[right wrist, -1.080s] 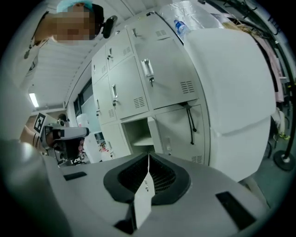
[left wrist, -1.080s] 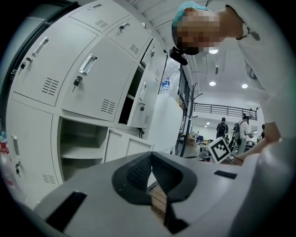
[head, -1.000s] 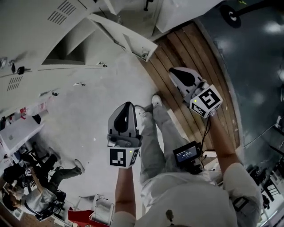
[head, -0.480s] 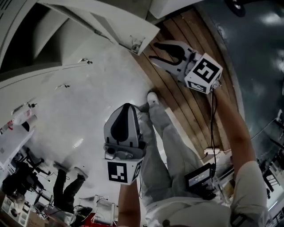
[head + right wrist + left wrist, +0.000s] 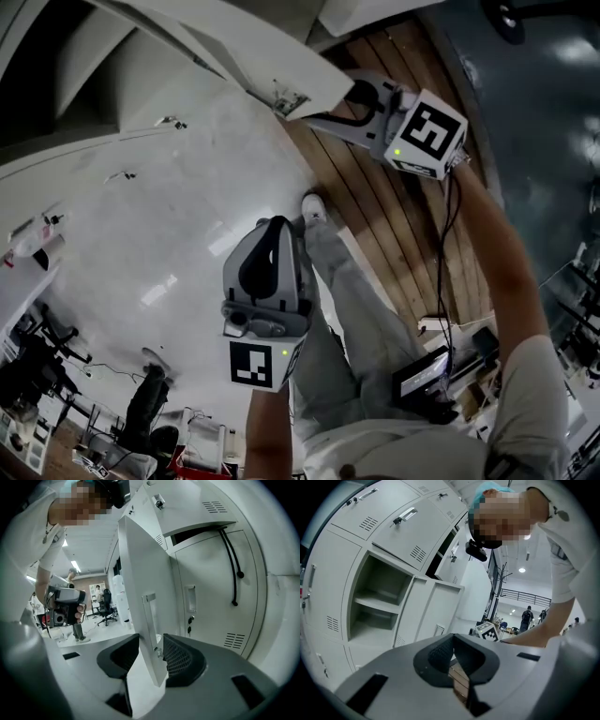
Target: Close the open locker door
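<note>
The open locker door (image 5: 272, 66) is a white panel swung out from the lockers at the top of the head view. My right gripper (image 5: 321, 106) reaches its free edge, and its jaws are opening. In the right gripper view the door (image 5: 140, 588) stands edge-on between the two pads, its latch (image 5: 151, 616) close to the right pad, which does not press on it. My left gripper (image 5: 274, 225) hangs lower, over the white floor, shut and empty. In the left gripper view its tips (image 5: 453, 637) meet, and the open locker compartment (image 5: 377, 597) with a shelf lies beyond.
Closed white lockers (image 5: 211, 588) stand behind the door. A wooden floor strip (image 5: 394, 216) runs under my right arm. The person's leg and shoe (image 5: 314, 208) are below the left gripper. Office chairs and gear (image 5: 150, 412) sit at lower left.
My right gripper has moved up and left to the door's edge, and its jaws have gone from shut to wide open around it. The left gripper stayed shut and barely shifted.
</note>
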The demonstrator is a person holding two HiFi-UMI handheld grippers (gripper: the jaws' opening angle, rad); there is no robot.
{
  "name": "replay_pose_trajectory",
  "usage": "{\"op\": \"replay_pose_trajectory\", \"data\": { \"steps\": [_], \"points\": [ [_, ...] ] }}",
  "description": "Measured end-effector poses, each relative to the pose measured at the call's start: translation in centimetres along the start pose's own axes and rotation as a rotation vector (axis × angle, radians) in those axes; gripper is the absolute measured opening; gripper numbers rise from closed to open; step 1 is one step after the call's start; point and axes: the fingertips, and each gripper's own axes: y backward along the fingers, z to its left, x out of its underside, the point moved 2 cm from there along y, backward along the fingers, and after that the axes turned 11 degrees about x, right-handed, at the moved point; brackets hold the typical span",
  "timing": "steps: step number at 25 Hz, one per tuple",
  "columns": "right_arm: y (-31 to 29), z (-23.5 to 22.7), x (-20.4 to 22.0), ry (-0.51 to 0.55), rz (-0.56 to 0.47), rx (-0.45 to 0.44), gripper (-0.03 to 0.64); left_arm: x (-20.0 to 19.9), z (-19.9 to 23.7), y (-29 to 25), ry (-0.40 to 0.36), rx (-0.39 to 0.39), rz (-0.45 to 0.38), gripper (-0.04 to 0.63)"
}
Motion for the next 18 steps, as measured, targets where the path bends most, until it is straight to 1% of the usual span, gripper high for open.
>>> {"op": "replay_pose_trajectory", "data": {
  "steps": [4,8,11,15,18],
  "points": [
    [-0.6,1.3,-0.4,-0.004,0.012,-0.068,0.161,-0.8,0.6,0.3,-0.008,-0.027,-0.007,0.008],
    [-1.2,2.7,-0.6,-0.003,0.004,-0.094,0.161,-1.3,1.0,1.2,-0.019,-0.052,-0.024,0.008],
    [-2.0,3.9,-0.8,0.008,0.014,-0.114,0.16,-1.2,1.6,1.8,-0.006,-0.072,-0.039,0.008],
    [-3.3,5.8,-1.3,0.051,0.025,-0.14,0.153,-0.6,2.2,2.4,0.021,-0.08,-0.025,0.008],
    [-4.1,7.3,-1.8,0.067,0.009,-0.152,0.123,-0.3,2.4,3.1,0.037,-0.079,-0.012,0.008]
  ]
}}
